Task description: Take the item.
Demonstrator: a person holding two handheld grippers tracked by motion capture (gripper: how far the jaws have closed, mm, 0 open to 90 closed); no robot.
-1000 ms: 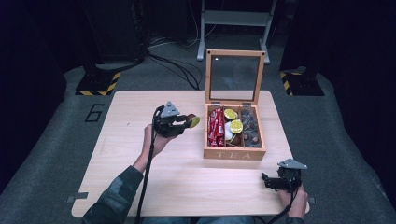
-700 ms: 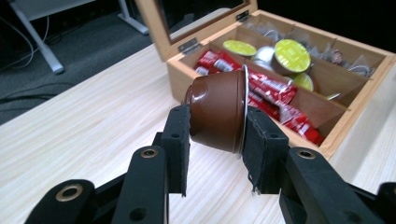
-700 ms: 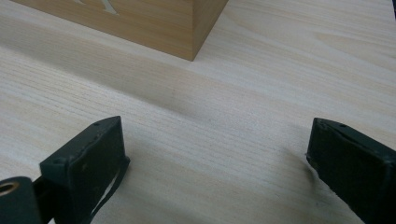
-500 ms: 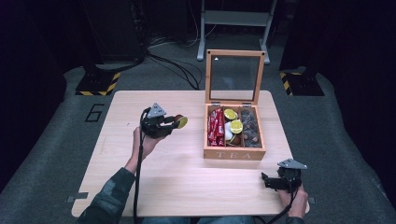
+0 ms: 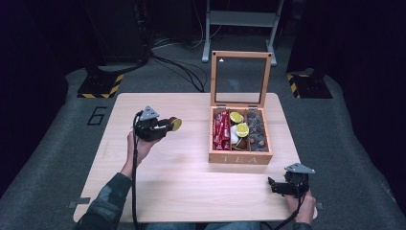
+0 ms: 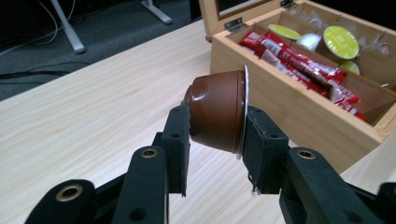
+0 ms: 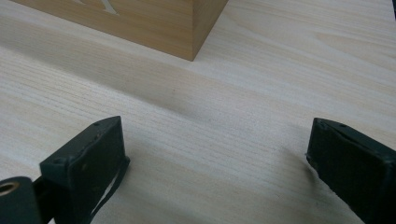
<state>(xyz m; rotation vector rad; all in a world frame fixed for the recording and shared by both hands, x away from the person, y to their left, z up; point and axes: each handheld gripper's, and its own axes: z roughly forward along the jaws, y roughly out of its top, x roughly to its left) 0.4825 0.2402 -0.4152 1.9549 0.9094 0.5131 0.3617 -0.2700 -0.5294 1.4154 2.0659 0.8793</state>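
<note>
A brown coffee capsule (image 6: pixel 217 112) with a yellow-green lid (image 5: pixel 176 124) is pinched between the pads of my left gripper (image 6: pixel 215 140), held on its side above the table, left of the wooden tea box (image 5: pixel 240 157). That gripper (image 5: pixel 165 125) is shut on the capsule. The box stands with its glass lid (image 5: pixel 241 79) up; inside lie red sachets (image 5: pixel 220 129), yellow-lidded capsules (image 5: pixel 242 129) and dark pieces in the right compartment. At the table's front right corner my right gripper (image 5: pixel 275 186) rests open just over the wood, its jaws (image 7: pixel 219 172) wide apart with nothing between them.
The light wooden table (image 5: pixel 186 191) has bare room in front of and left of the box. The corner of the tea box (image 7: pixel 194 28) lies just ahead of the right gripper. Beyond the table lies dark floor with cables and a metal stand (image 5: pixel 239 19).
My left gripper has carried the capsule leftwards, away from the box, and a little lower. The right gripper has stayed put.
</note>
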